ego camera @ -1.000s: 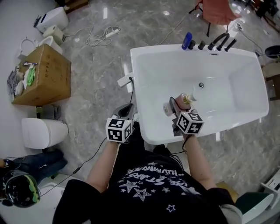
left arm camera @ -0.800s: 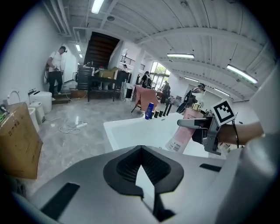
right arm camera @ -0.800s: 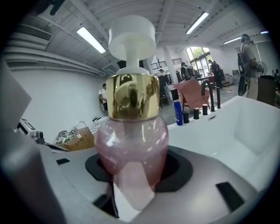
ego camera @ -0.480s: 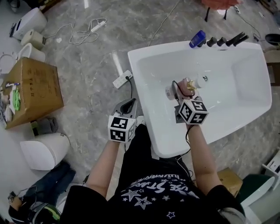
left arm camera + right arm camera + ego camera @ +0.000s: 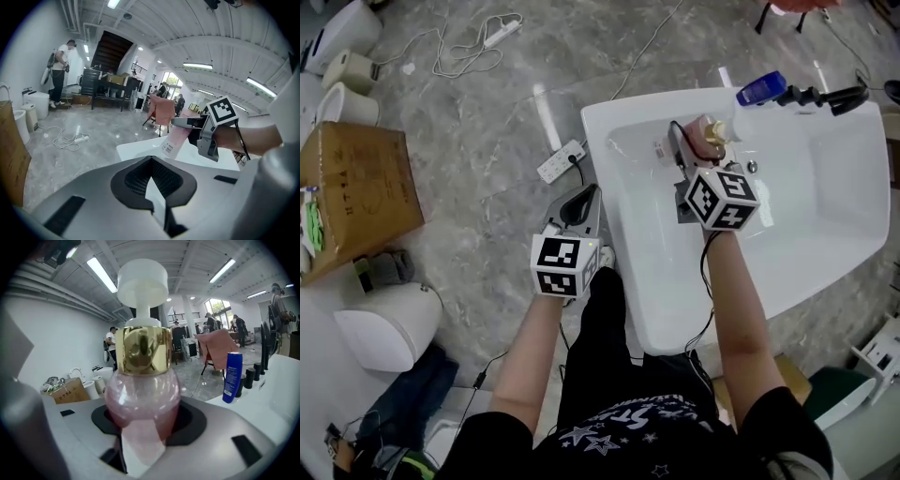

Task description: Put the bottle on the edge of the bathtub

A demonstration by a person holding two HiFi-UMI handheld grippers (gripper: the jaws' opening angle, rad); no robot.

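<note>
A pink bottle [image 5: 710, 134] with a gold collar and white pump top is gripped upright by my right gripper [image 5: 698, 142], jaws shut on its round body [image 5: 142, 380]. It hangs over the white bathtub [image 5: 614, 202], close to the far rim. From the left gripper view the bottle [image 5: 176, 140] shows held out over the tub's corner. My left gripper [image 5: 579, 202] sits outside the tub's left rim, above the floor, jaws slightly apart with nothing between them.
A blue bottle [image 5: 761, 89] and dark tap fittings [image 5: 825, 96] stand on the tub's far rim. A power strip [image 5: 561, 161] and cables lie on the marble floor. A cardboard box [image 5: 352, 197] and a white bin [image 5: 380, 323] are at left.
My right gripper has carried the pink bottle from the tub's middle toward the far rim, nearer the blue bottle. The left gripper has stayed beside the tub's left rim.
</note>
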